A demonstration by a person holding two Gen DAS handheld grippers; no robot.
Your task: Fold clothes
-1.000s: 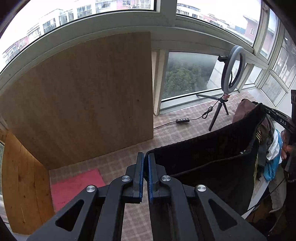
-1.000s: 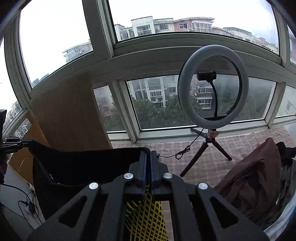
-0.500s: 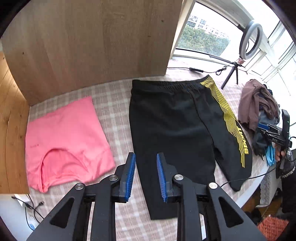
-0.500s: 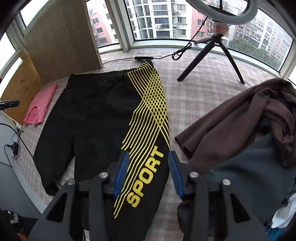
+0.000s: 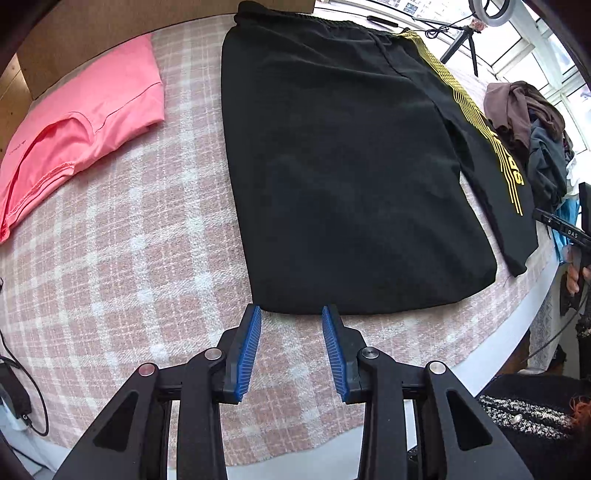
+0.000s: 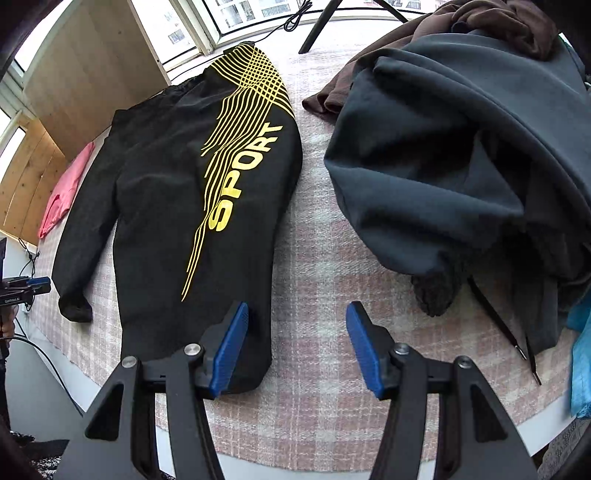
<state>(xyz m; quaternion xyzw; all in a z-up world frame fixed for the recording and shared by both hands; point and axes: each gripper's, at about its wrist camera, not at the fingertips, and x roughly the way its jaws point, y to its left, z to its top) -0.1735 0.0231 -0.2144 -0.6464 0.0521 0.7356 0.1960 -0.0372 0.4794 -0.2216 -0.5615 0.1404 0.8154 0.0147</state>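
Black shorts (image 5: 343, 155) with yellow stripes and "SPORT" lettering lie flat on the pink checked tablecloth (image 5: 122, 266); they also show in the right wrist view (image 6: 177, 199). My left gripper (image 5: 291, 314) is open and empty, its fingertips just short of the hem of one leg. My right gripper (image 6: 297, 314) is open and empty, its left finger (image 6: 231, 343) over the hem of the striped leg, the right one over bare cloth.
A folded pink shirt (image 5: 77, 114) lies left of the shorts. A pile of unfolded clothes, dark grey (image 6: 461, 147) and brown (image 6: 491, 22), sits right of the shorts. A ring-light tripod (image 5: 465, 33) and cables stand at the back. The table edge (image 5: 513, 328) is near.
Both grippers held the shorts up by the waistband a second ago, then let go and opened. The shorts now lie flat, and both grippers have dropped low to the leg hems.
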